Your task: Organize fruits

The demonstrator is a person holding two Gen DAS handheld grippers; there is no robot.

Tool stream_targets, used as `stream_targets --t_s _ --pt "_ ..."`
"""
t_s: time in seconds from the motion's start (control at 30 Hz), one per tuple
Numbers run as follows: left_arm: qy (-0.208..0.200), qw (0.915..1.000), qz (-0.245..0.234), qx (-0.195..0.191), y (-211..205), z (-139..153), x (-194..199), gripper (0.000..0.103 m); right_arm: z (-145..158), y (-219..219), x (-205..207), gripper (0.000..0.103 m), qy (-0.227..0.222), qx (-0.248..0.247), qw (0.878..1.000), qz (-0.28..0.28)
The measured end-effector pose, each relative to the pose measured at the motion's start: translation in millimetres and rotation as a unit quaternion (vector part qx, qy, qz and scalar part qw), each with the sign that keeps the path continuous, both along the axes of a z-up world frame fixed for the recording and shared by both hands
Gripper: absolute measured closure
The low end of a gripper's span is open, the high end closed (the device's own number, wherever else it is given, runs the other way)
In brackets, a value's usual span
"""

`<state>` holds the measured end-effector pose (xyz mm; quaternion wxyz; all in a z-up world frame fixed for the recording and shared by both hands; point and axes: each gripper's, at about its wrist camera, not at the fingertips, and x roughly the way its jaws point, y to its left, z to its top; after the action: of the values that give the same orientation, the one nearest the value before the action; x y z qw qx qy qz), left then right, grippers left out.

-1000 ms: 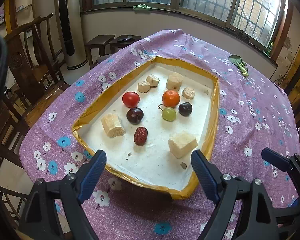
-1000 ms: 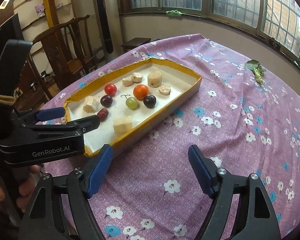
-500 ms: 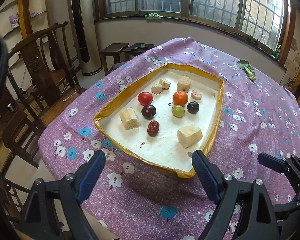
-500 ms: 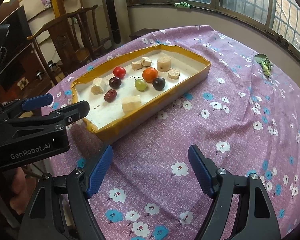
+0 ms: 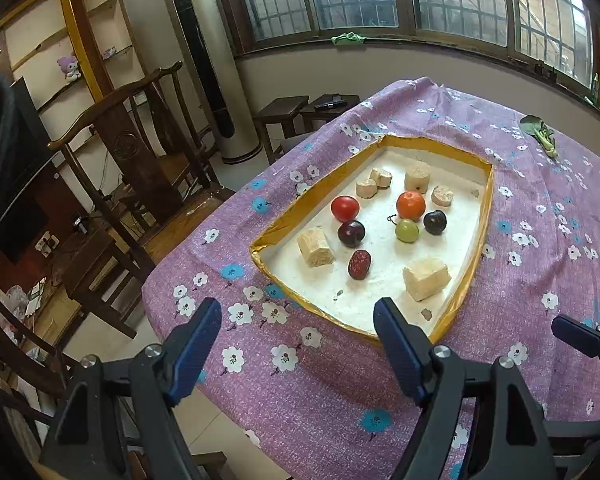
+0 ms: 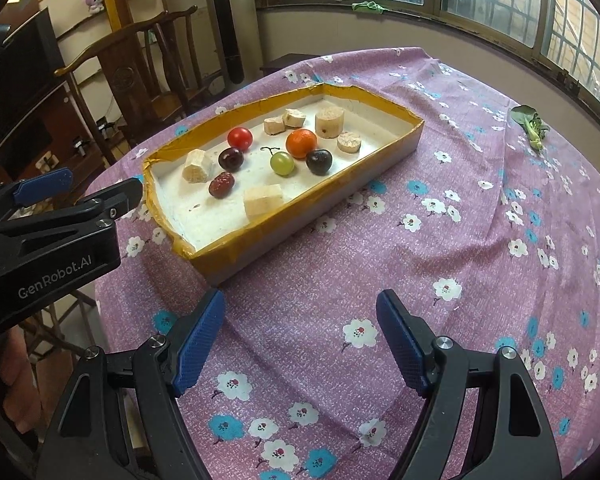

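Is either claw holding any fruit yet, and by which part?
Nothing is held. The left claw, now closing, and right claw are both empty; all fruit lies in the tray.

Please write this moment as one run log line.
left gripper: closing, empty | right gripper: open, empty | fruits: in tray | red tomato: untouched

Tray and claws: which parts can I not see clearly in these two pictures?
- Right claw: in the left wrist view only one tip shows; the right edge cuts off the rest.
- Tray: its far outer walls are hidden by the tray itself, both views.
- Leafy vegetable: too small to identify.
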<state>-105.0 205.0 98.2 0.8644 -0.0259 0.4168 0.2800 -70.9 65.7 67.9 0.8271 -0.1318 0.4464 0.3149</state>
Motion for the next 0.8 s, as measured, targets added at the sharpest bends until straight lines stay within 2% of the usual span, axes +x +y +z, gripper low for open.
stream_targets --t_s 0.27,0.5,0.8 --pt "0.004 0.9996 -0.011 -0.026 1 -3 0 0.022 -1 -2 1 0.025 0.003 0.002 1.0 -0.005" --pt "-0.007 0.9991 -0.001 -0.041 5 -2 -3 0.022 -2 0 1 0.025 0.003 -0.002 1.0 -0.001" --pt "0.013 0.9979 -0.011 -0.062 9 -12 2 0.022 -4 4 3 0.025 0.005 -0.008 1.0 0.0"
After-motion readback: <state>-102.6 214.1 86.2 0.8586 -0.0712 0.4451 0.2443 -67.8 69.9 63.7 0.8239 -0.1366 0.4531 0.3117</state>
